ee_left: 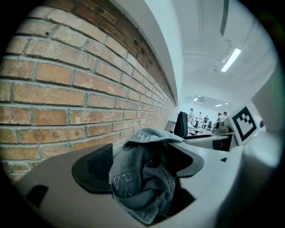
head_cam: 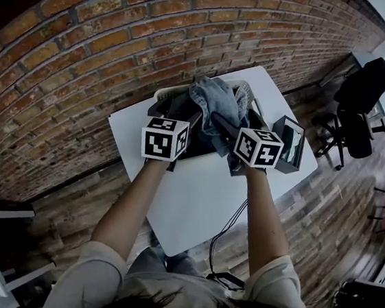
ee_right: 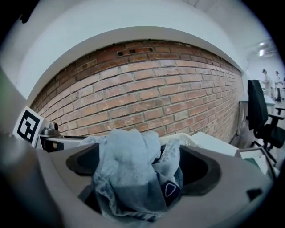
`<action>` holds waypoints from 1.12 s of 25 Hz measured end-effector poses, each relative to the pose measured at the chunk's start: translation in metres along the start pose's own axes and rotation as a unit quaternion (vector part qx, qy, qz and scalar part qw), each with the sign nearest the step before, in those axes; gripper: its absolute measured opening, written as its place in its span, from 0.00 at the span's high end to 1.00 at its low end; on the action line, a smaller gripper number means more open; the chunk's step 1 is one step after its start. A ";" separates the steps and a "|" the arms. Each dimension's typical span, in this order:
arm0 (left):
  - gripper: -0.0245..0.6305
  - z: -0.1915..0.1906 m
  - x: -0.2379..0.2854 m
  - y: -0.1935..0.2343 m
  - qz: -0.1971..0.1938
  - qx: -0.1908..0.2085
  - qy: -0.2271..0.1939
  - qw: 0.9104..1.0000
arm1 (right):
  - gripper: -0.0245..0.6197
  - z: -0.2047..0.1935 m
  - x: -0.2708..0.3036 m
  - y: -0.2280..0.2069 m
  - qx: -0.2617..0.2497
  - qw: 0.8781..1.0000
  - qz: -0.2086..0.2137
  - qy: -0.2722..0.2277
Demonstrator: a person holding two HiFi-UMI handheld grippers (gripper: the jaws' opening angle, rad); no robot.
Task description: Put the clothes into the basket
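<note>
A blue denim garment (head_cam: 217, 104) hangs bunched above the white basket (head_cam: 163, 92) at the far edge of the white table (head_cam: 198, 204). My left gripper (head_cam: 172, 111) is shut on one end of it; in the left gripper view the folded denim (ee_left: 142, 178) fills the gap between the dark pads (ee_left: 91, 171). My right gripper (head_cam: 222, 124) holds its jaws wide, and the denim (ee_right: 127, 173) lies heaped between them and over them. The basket's rim (ee_right: 189, 140) shows just behind the cloth. What lies inside the basket is hidden.
A brick wall (head_cam: 99, 64) runs right behind the table and basket. A dark box (head_cam: 290, 144) stands on the table by my right gripper. A cable (head_cam: 228, 225) hangs off the near edge. Black office chairs (head_cam: 357, 114) stand at the right on the wooden floor.
</note>
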State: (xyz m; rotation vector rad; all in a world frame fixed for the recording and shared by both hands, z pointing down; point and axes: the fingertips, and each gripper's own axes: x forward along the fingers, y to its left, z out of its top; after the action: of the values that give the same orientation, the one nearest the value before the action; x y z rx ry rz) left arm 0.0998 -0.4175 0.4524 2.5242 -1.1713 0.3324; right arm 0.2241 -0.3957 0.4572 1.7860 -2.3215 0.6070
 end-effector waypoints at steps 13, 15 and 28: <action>0.40 0.041 -0.032 -0.010 0.040 0.093 -0.136 0.986 | 0.18 0.019 -0.015 0.010 -0.042 0.996 -0.027 -0.068; 0.50 0.042 -0.032 -0.015 0.033 0.098 -0.137 0.985 | 0.23 0.021 -0.017 0.014 -0.052 0.996 -0.027 -0.073; 0.92 0.047 -0.044 -0.052 -0.011 0.127 -0.149 0.981 | 0.86 0.037 -0.049 0.046 -0.097 0.986 -0.042 -0.129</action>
State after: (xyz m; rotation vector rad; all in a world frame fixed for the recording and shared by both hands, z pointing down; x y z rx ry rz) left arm 0.1155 -0.3741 0.3837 2.8843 -1.2772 0.1036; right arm 0.1987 -0.3571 0.3960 1.9566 -2.3504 0.1366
